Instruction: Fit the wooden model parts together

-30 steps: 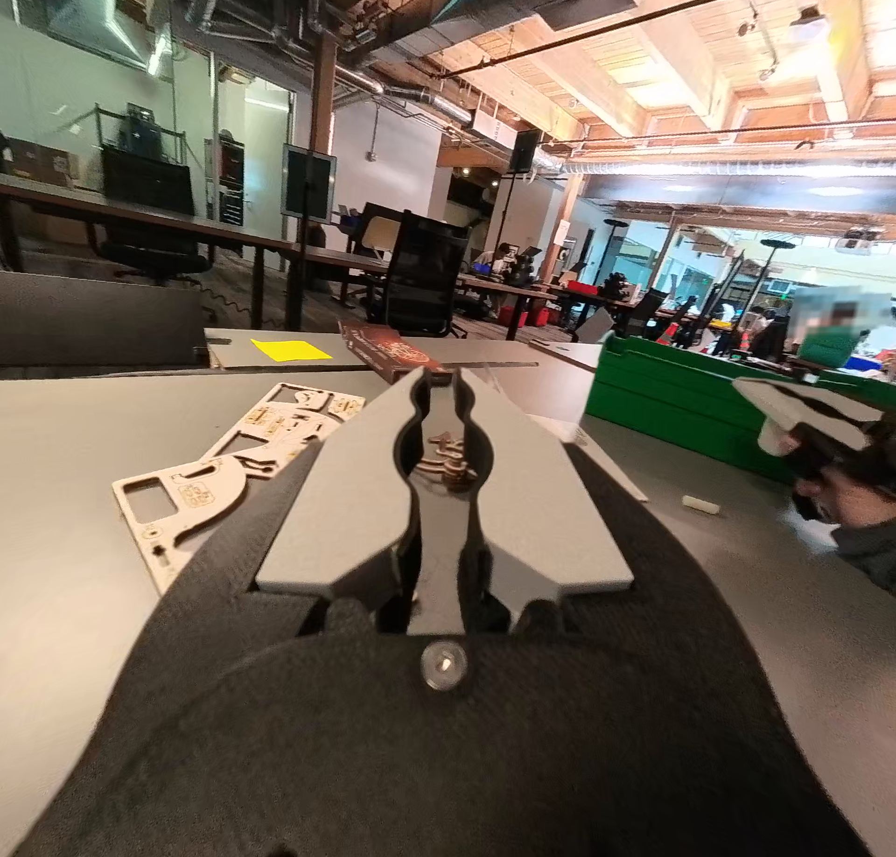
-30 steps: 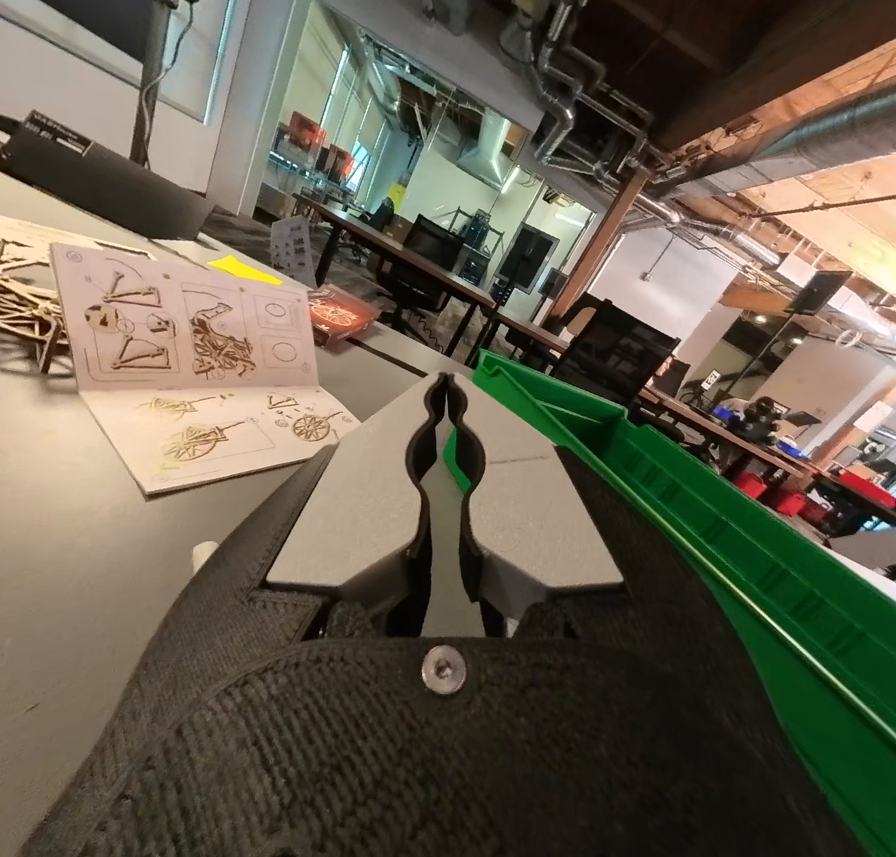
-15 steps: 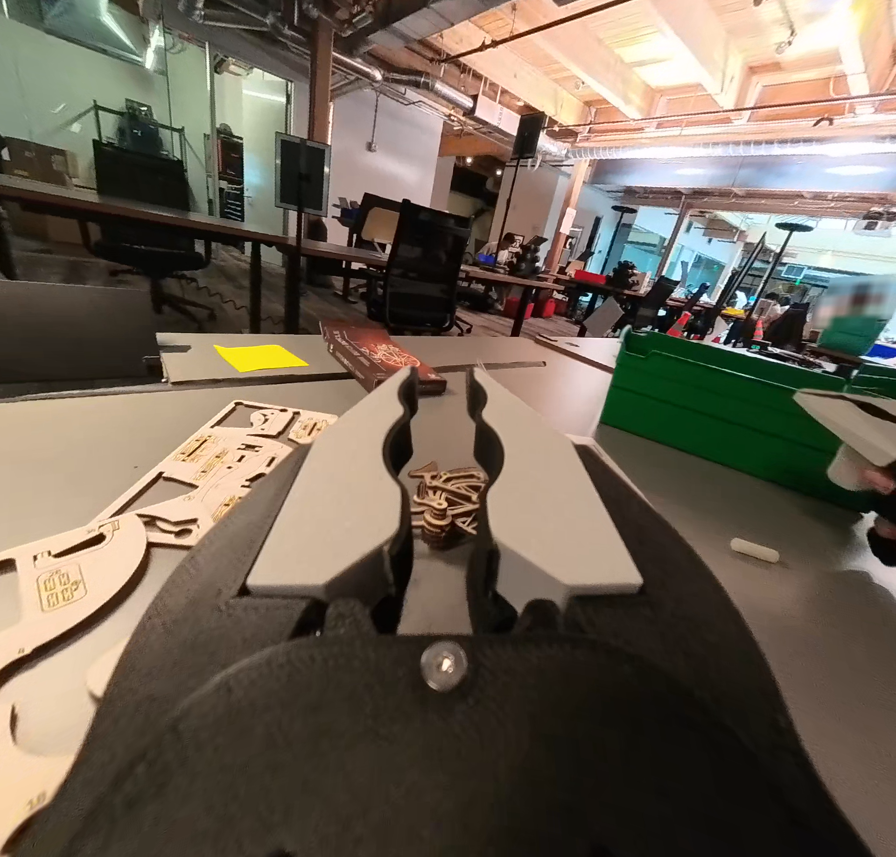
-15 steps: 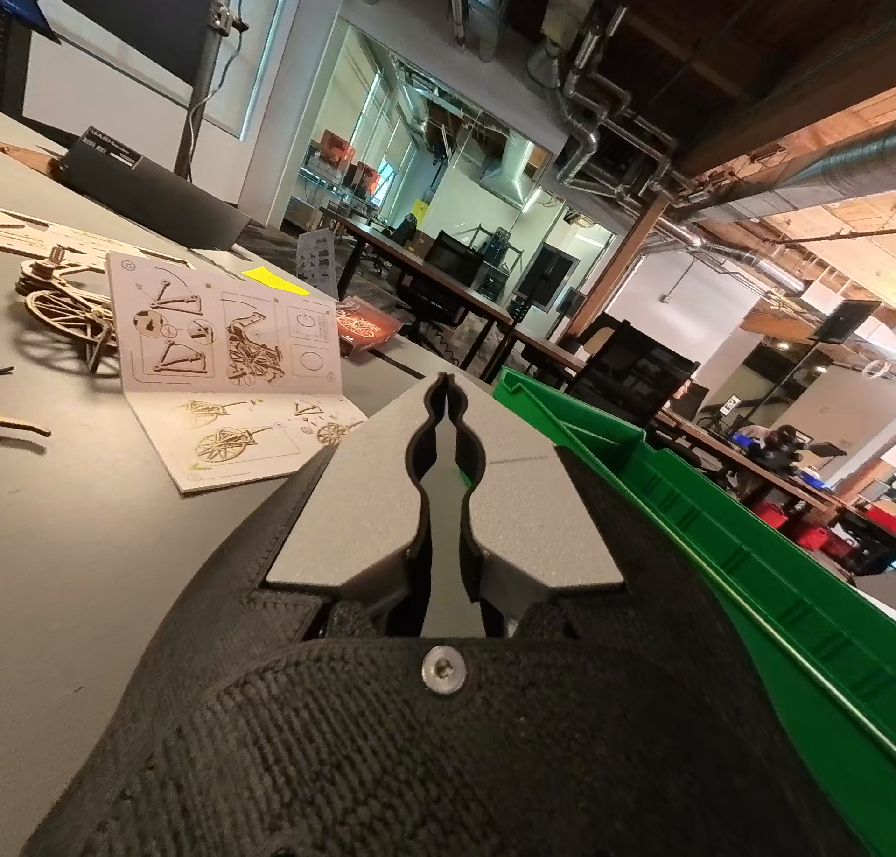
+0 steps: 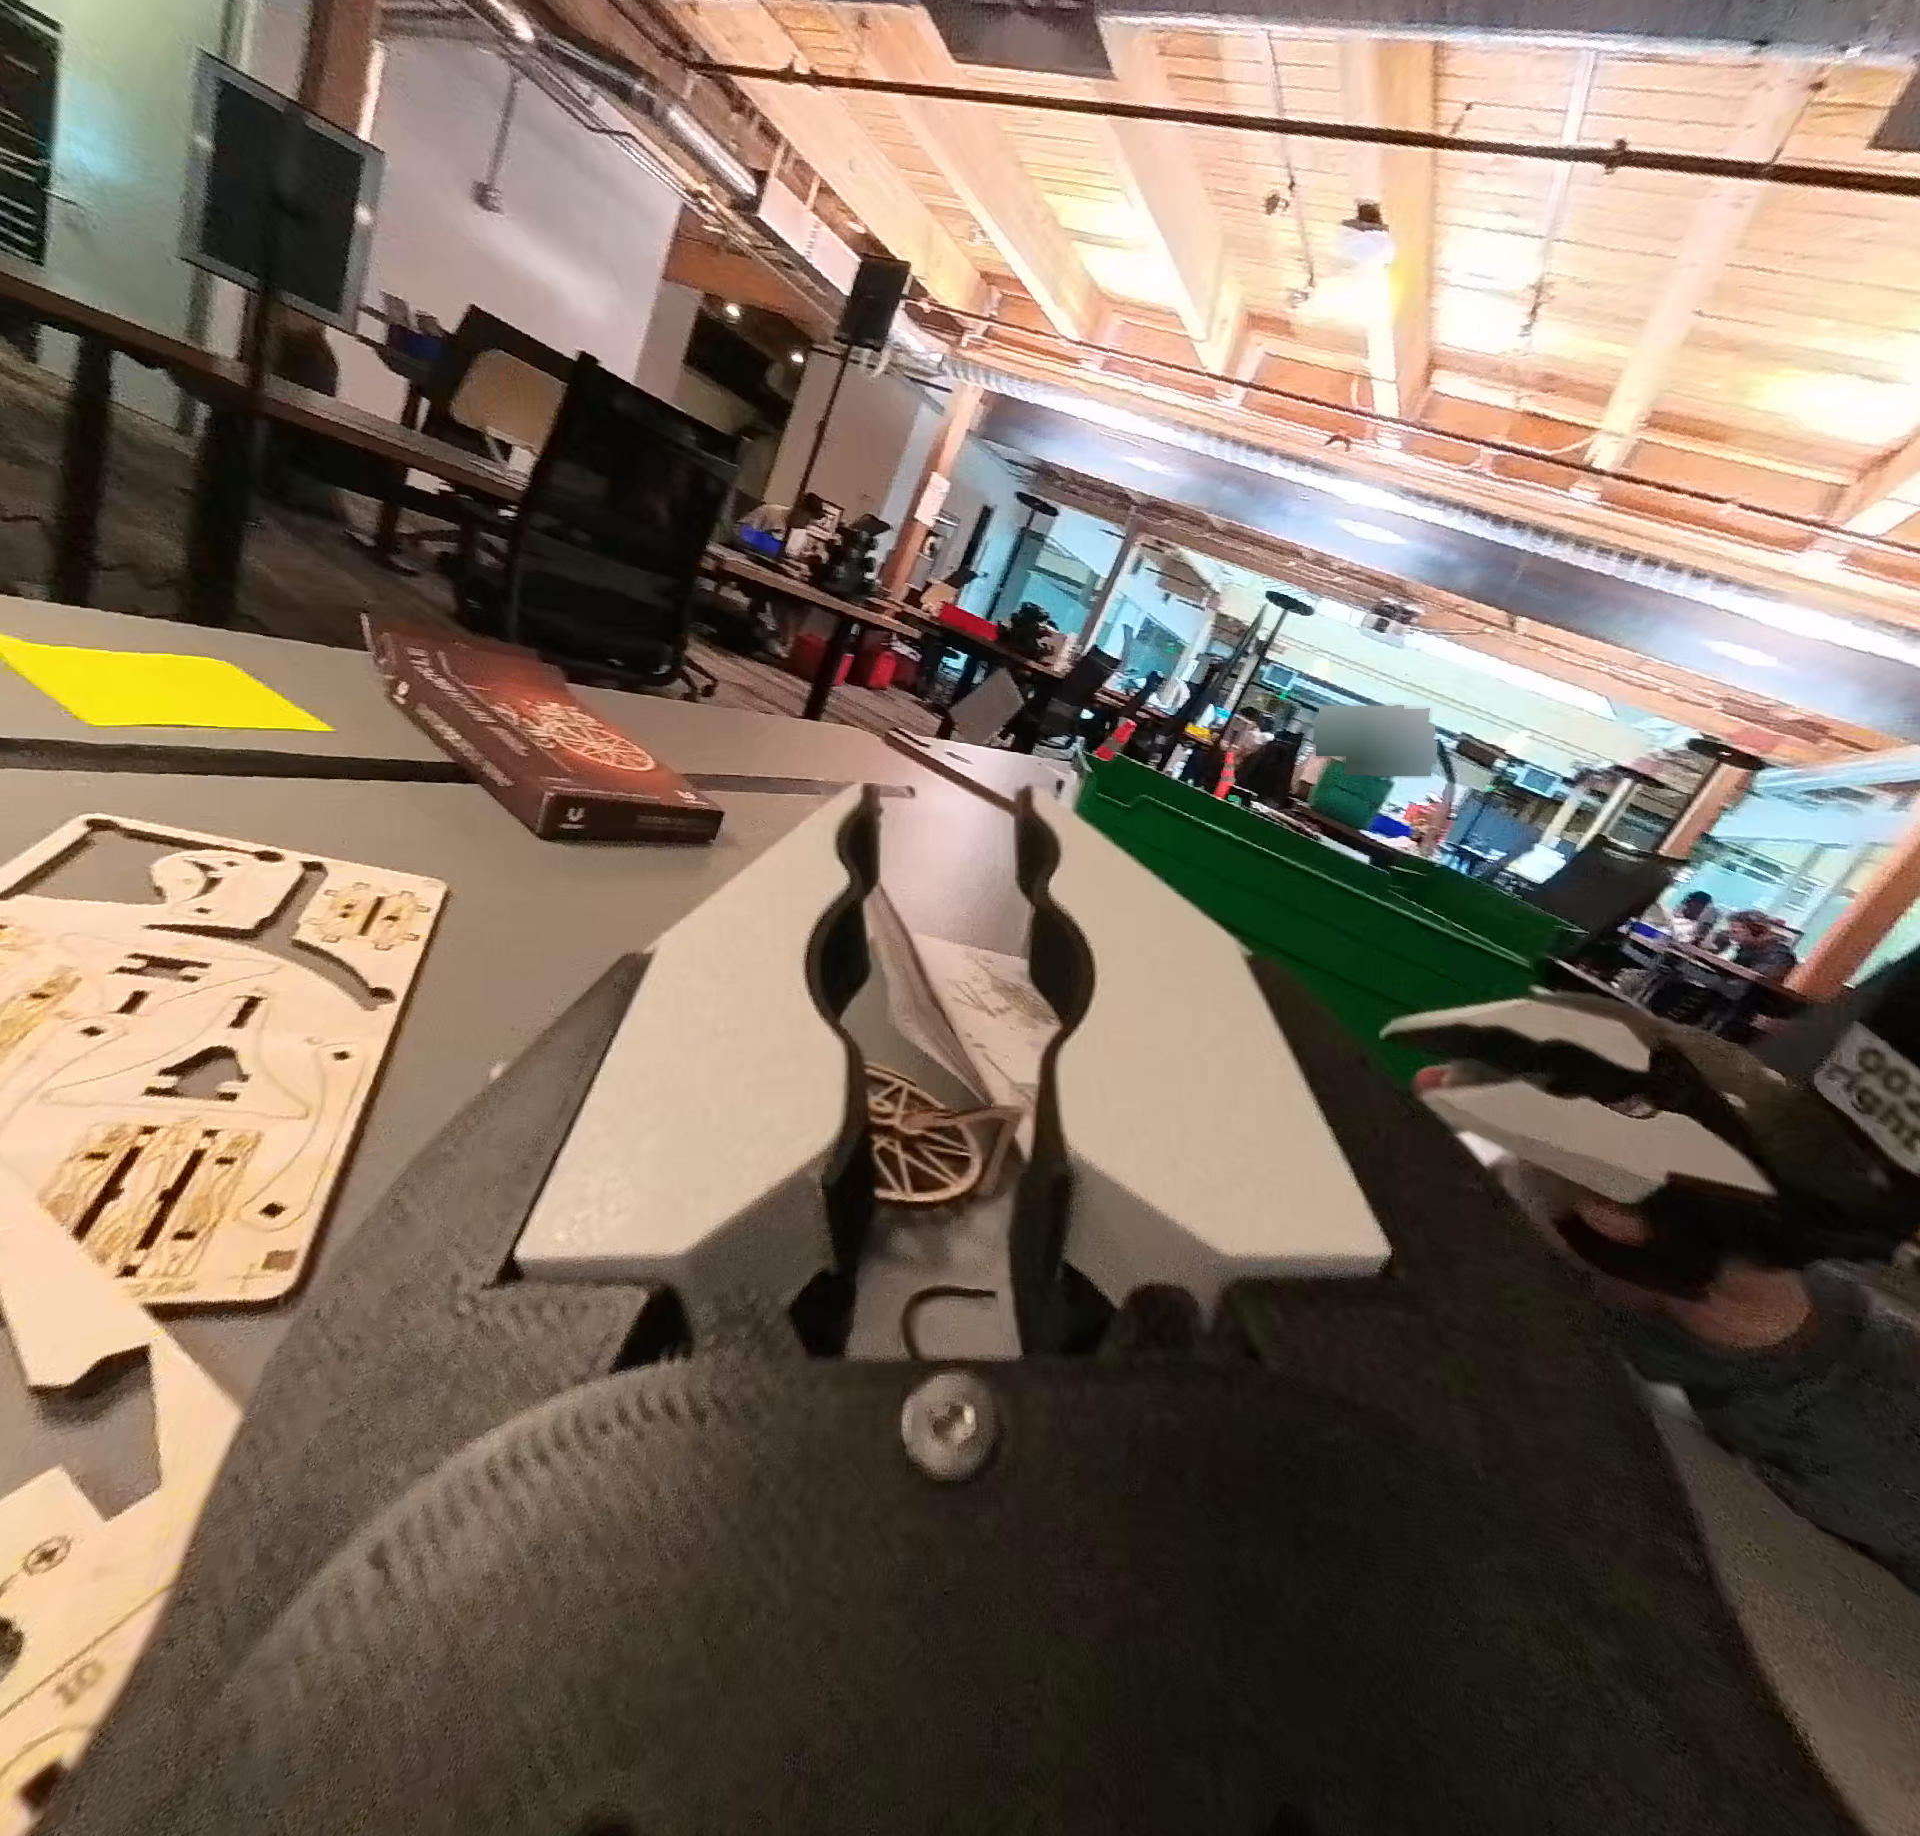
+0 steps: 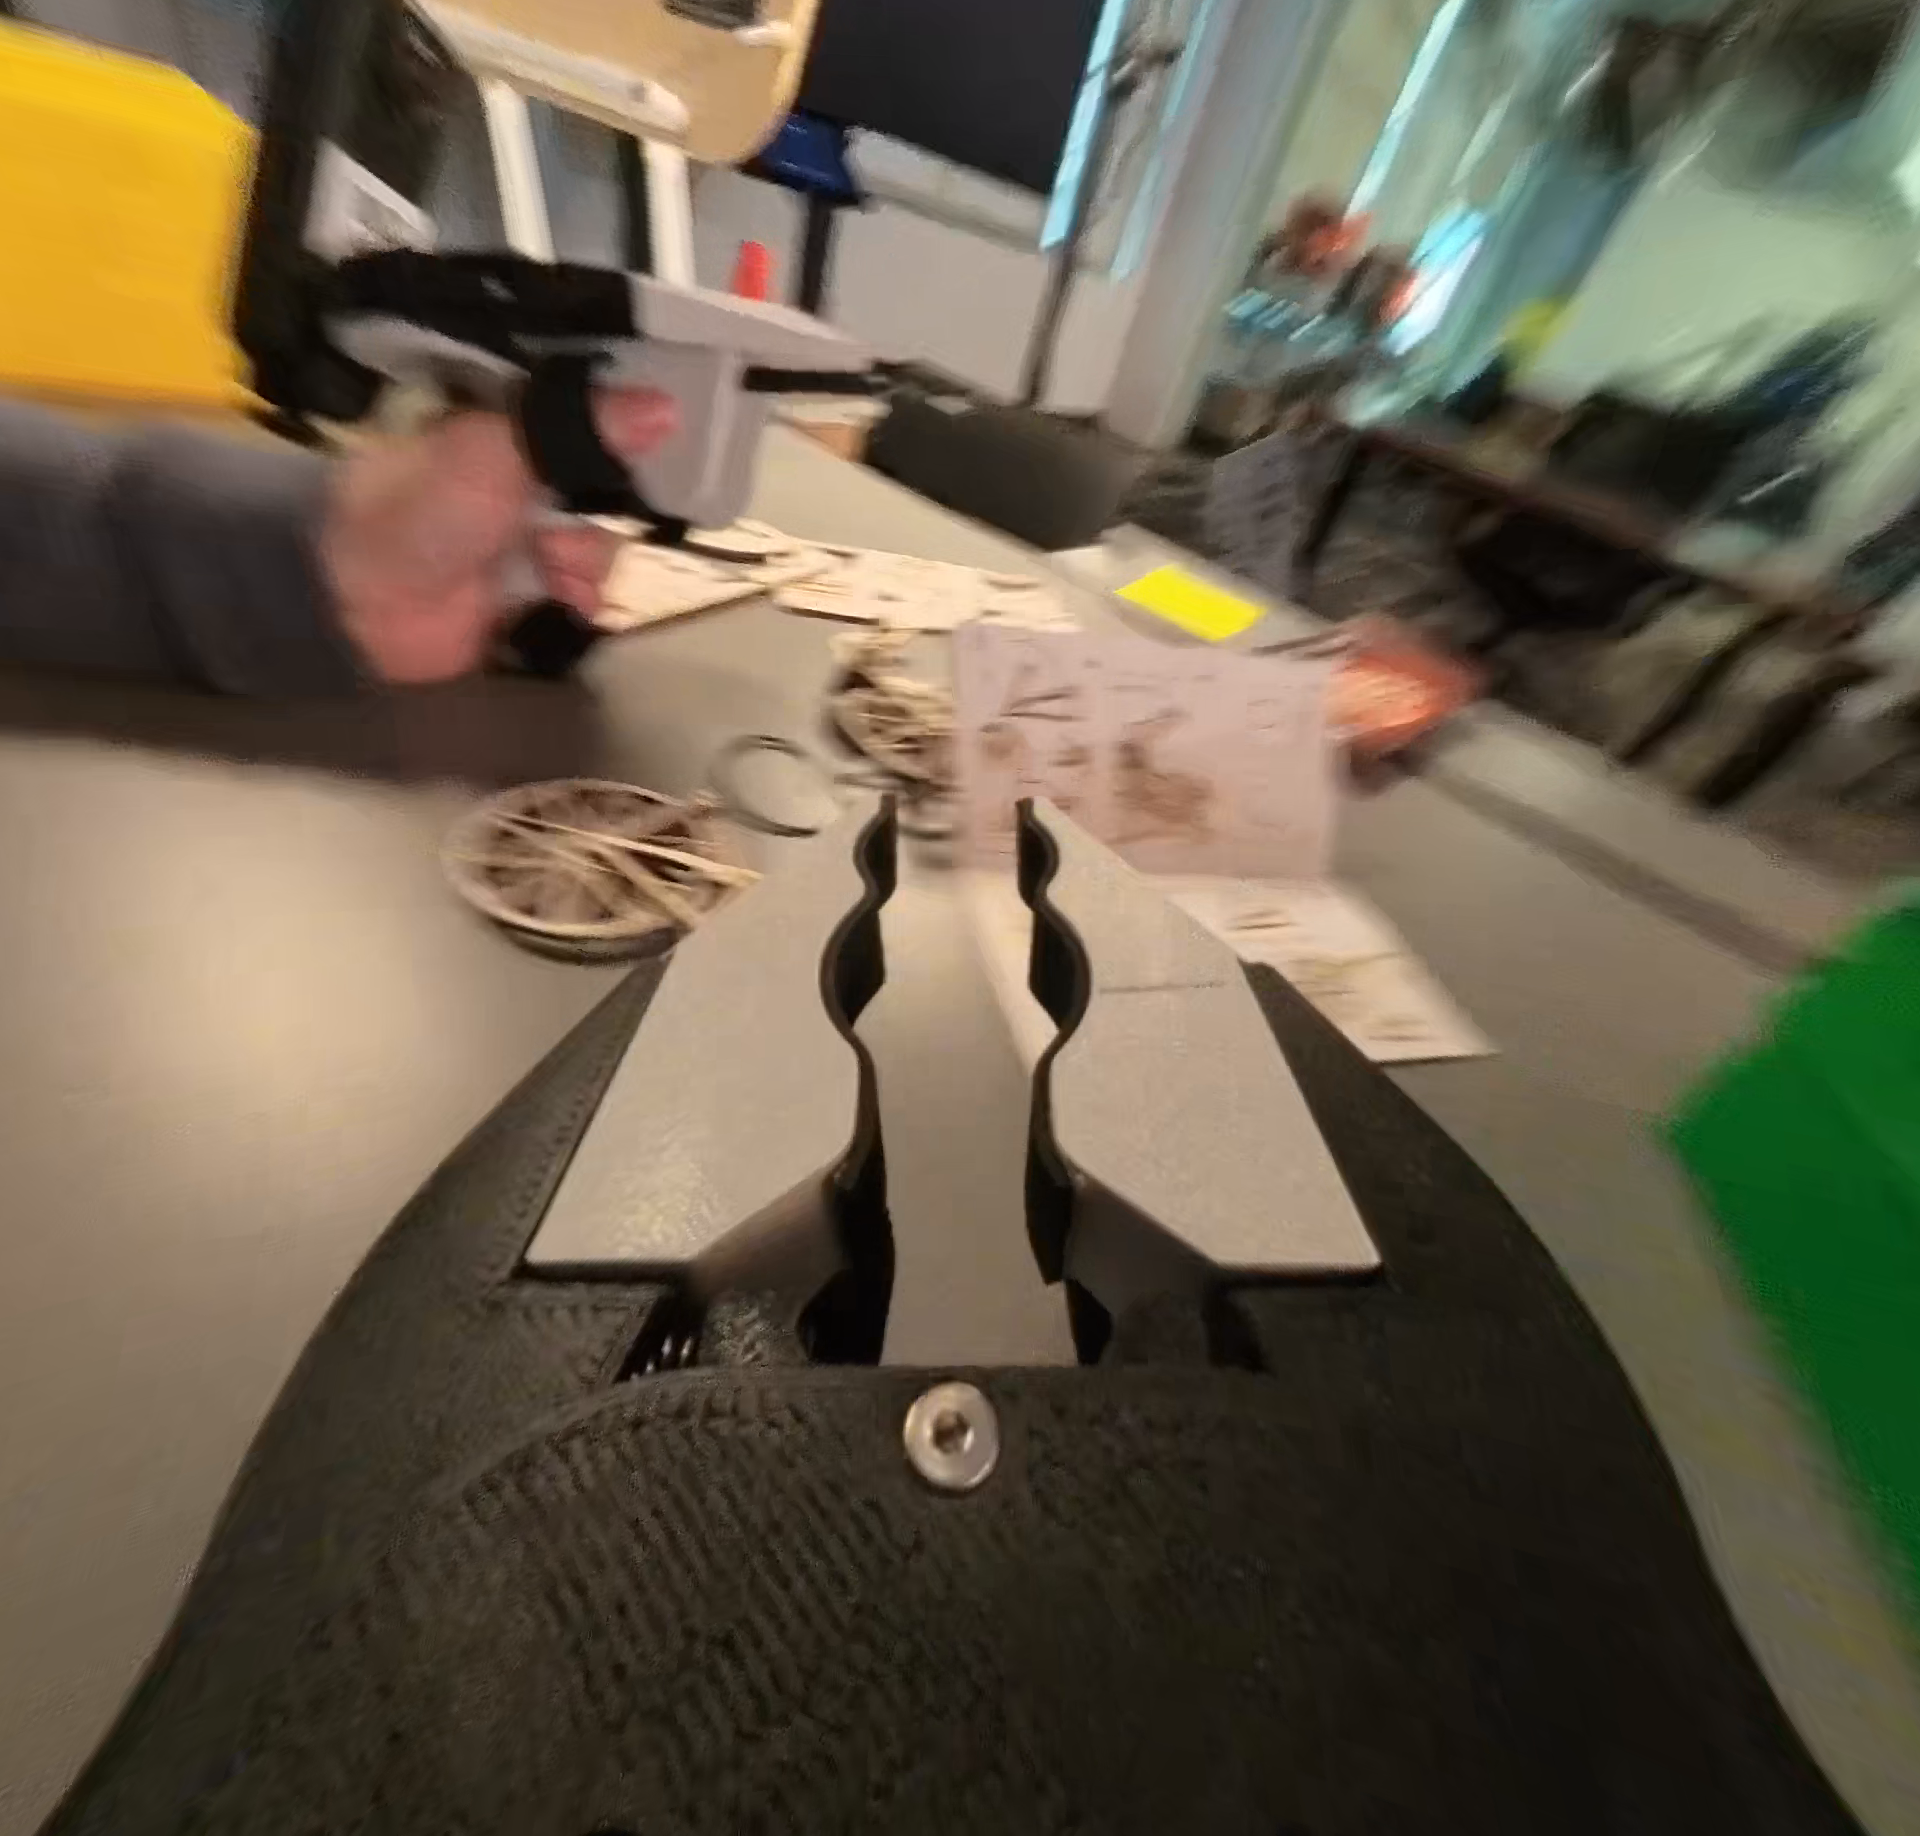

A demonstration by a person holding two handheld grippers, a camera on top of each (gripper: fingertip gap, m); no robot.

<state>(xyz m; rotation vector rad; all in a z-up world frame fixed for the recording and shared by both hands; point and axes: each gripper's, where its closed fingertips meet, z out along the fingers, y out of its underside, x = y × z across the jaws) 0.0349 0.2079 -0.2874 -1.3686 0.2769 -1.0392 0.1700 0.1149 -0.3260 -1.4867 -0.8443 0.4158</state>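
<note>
My left gripper (image 5: 945, 810) is open and empty, low over the grey table. A partly built wooden wheeled model (image 5: 925, 1142) shows through the gap between its fingers, on the table under them. My right gripper (image 6: 956, 830) is open and empty, pointing at the parts; its view is blurred. A loose wooden wheel (image 6: 592, 872) lies flat just left of its tips. A small ring (image 6: 769, 768) and the wheeled model (image 6: 883, 716) lie beyond. Each gripper also shows in the other's view: the left one (image 6: 727, 352) in a hand, and the right one (image 5: 1538, 1069).
Wooden cut-out sheets (image 5: 187, 1038) lie at the left. An open instruction booklet (image 5: 977, 997) (image 6: 1143, 747) stands behind the model. A brown box (image 5: 530, 726) and a yellow note (image 5: 156, 695) lie farther back. A green bin (image 5: 1299, 893) (image 6: 1818, 1111) borders the right side. My hands' fingertips stand some 20 cm from each other. The loose wooden wheel (image 6: 592, 872) is about 11 cm from my right fingertips.
Both grippers have opened from shut. The left one moved forward over the wheeled model. The right one swung left, away from the green bin, and now faces the wooden parts.
</note>
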